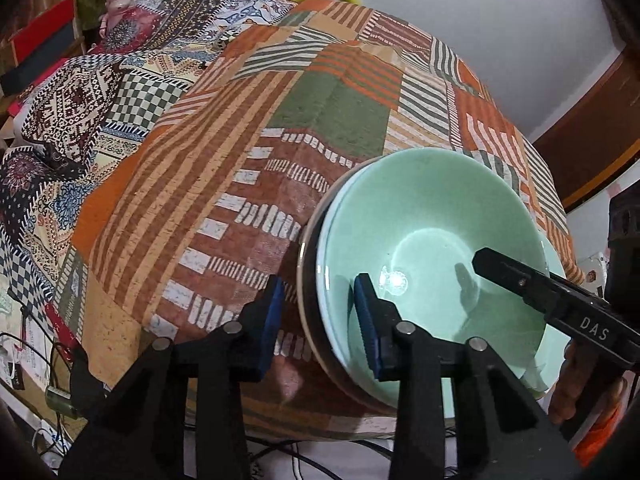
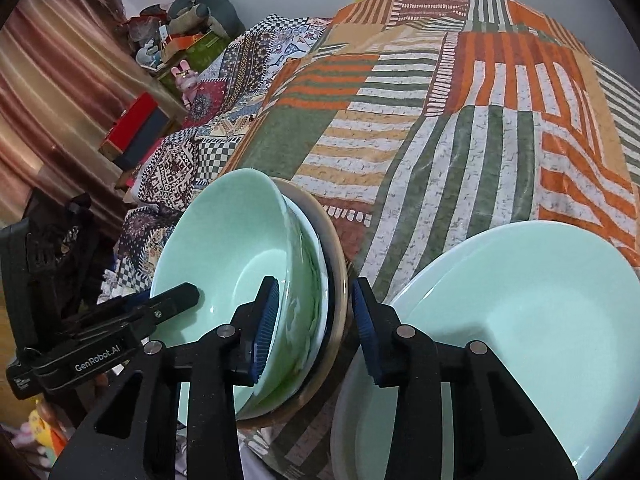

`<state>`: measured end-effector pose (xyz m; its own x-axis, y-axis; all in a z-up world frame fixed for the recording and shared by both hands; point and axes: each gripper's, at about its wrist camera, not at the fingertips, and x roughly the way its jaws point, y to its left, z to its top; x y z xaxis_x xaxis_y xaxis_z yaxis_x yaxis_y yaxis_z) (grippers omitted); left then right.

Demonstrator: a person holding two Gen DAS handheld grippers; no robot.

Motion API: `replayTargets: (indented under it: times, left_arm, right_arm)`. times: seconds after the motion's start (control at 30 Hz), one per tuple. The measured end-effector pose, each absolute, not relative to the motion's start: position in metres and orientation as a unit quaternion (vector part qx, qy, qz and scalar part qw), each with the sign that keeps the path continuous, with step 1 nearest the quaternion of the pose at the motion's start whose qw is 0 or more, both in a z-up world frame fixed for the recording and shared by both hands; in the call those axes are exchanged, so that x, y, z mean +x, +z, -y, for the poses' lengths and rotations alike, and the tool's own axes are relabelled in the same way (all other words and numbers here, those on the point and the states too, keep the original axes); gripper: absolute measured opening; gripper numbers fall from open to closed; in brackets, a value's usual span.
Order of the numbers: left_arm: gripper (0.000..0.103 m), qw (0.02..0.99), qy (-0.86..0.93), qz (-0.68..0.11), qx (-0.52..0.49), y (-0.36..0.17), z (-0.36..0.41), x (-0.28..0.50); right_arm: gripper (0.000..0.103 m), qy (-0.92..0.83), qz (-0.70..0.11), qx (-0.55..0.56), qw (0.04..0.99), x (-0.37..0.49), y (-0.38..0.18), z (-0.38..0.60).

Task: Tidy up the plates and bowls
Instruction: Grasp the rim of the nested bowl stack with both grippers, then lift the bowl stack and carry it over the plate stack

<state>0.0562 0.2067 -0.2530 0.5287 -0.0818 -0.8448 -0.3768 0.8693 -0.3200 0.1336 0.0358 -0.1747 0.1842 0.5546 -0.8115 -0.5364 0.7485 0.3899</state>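
Observation:
A pale green bowl point(image 1: 432, 240) point(image 2: 224, 248) sits on a pale plate and a brown-rimmed plate point(image 1: 308, 304) point(image 2: 340, 280), stacked on the patchwork cloth. My left gripper point(image 1: 320, 312) straddles the stack's left rim, one pad inside the bowl and one outside. A strip of cloth shows between the outer pad and the rim. My right gripper point(image 2: 314, 316) straddles the opposite rim the same way, its outer pad a sliver off the brown plate. Each gripper also shows in the other view: the right gripper point(image 1: 532, 284) and the left gripper point(image 2: 168, 304).
A second stack of pale green plates point(image 2: 520, 320) lies just right of my right gripper. The striped patchwork cloth point(image 1: 320, 100) covers the table. A patterned blanket point(image 1: 80, 120), boxes and a pink toy point(image 1: 120, 0) lie to the left. Cables point(image 1: 40, 360) hang below the table's near edge.

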Motion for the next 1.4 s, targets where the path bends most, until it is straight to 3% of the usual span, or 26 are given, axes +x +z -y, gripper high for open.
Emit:
replayTargets:
  times: [0.07, 0.93, 1.4]
  left_arm:
    - [0.029, 0.841, 0.084, -0.479, -0.237, -0.253, -0.203, 0.059]
    - [0.029, 0.845, 0.106, -0.475, -0.224, -0.232, -0.190, 0.050]
    - [0.029, 0.877, 0.100, -0.424, -0.204, -0.181, -0.176, 0.038]
  right_arm:
    - [0.031, 0.356, -0.531, 0.007, 0.769, 0.132, -0.174, -0.037]
    - [0.032, 0.329, -0.529, 0.004, 0.782, 0.123, -0.159, -0.032]
    - [0.032, 0.337, -0.492, 0.027, 0.802, 0.117, -0.125, -0.019]
